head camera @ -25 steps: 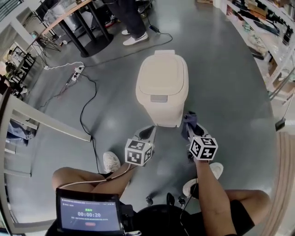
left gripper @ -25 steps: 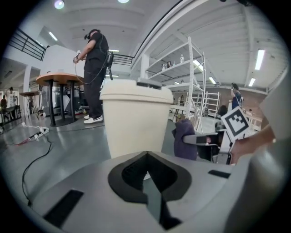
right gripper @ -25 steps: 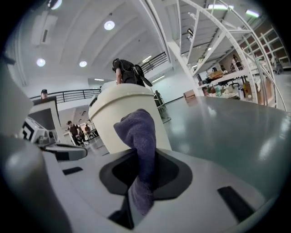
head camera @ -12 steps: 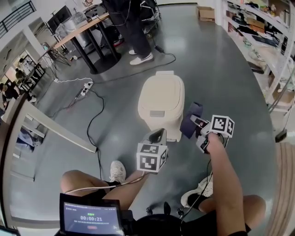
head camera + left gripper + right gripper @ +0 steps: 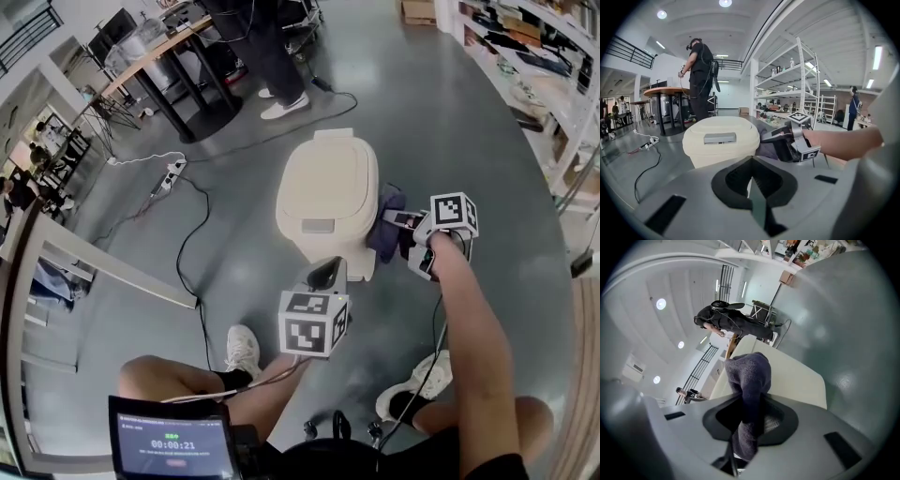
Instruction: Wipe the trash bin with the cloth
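A cream trash bin (image 5: 329, 192) with a closed lid stands on the grey floor; it also fills the middle of the left gripper view (image 5: 721, 139). My right gripper (image 5: 398, 225) is shut on a dark purple cloth (image 5: 385, 232), which it presses against the bin's right side. In the right gripper view the cloth (image 5: 749, 385) hangs from the shut jaws against the bin's wall (image 5: 797, 380). My left gripper (image 5: 325, 273) hovers just in front of the bin's front wall, jaws shut, holding nothing.
A person (image 5: 258, 42) stands behind the bin beside a round table (image 5: 150, 58). A black cable (image 5: 187, 253) and a power strip (image 5: 171, 173) lie on the floor to the left. Shelving (image 5: 539, 66) lines the right side. My feet (image 5: 241, 349) rest near the bin.
My right gripper has lifted the cloth from beside the bin's base up to its right wall. The left gripper has risen slightly in front of the bin.
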Available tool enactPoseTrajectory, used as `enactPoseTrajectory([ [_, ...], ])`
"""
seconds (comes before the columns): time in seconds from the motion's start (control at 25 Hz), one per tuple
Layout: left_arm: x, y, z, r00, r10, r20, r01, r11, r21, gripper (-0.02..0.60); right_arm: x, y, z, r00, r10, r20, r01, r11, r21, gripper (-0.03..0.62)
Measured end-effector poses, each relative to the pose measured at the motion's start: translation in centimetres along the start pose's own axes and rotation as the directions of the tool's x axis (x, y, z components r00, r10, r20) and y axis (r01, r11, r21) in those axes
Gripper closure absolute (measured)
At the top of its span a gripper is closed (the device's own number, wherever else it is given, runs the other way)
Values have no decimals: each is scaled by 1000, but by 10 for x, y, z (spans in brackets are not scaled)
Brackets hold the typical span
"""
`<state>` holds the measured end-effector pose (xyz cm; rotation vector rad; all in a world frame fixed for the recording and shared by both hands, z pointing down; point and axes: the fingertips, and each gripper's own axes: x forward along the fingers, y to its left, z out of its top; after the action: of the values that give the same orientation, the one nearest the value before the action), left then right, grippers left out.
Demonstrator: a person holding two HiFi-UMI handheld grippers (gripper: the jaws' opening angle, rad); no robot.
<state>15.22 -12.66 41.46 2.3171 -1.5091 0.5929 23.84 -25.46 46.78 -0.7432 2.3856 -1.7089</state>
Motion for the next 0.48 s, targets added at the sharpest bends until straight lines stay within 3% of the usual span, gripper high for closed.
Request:
enactPoseTrajectory([
  [0.48, 61, 1, -48, 995, -40, -92, 36, 998, -49, 584, 35, -85, -23, 992, -108, -62, 107, 994, -9, 520],
])
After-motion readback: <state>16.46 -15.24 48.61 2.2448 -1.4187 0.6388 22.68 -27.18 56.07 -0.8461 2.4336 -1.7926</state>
